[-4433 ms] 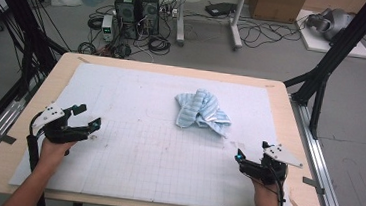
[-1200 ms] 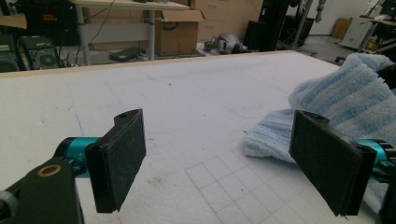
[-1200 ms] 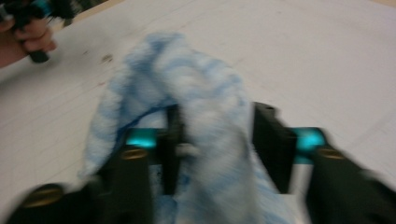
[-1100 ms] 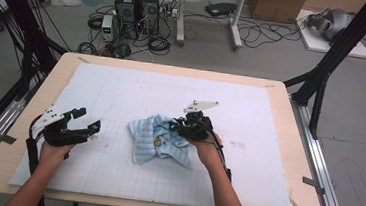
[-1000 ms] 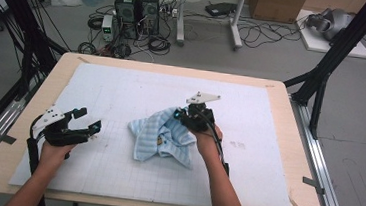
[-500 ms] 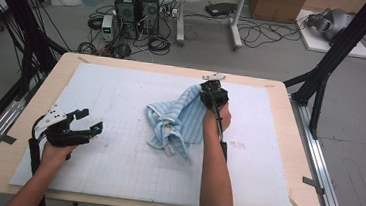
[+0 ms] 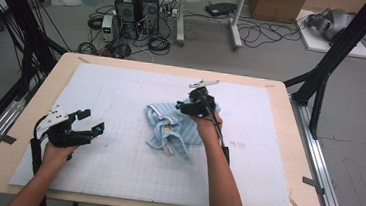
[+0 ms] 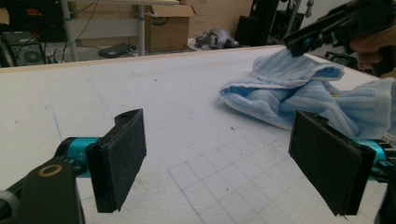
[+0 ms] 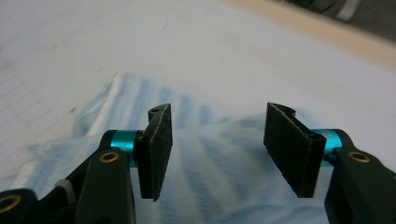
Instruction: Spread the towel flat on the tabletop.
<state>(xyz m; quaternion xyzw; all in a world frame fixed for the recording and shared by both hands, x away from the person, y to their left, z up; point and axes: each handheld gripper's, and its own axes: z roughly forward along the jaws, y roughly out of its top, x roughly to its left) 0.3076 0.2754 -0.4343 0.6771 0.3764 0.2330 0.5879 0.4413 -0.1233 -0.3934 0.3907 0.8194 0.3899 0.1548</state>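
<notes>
We see a light blue striped towel [image 7: 174,127] bunched up in the middle of the white worktop [image 7: 114,172]. It looks soft, light and floppy. Our right tool [image 7: 184,107] has just been opening, with nothing between its pads. Our left tool [image 7: 94,121] is wide open and empty. A loose edge looks best to grab.

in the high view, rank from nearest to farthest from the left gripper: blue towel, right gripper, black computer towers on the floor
From the left gripper:
1. blue towel, mid-table to its right
2. right gripper, over the towel's far edge
3. black computer towers, on the floor beyond the table
</notes>
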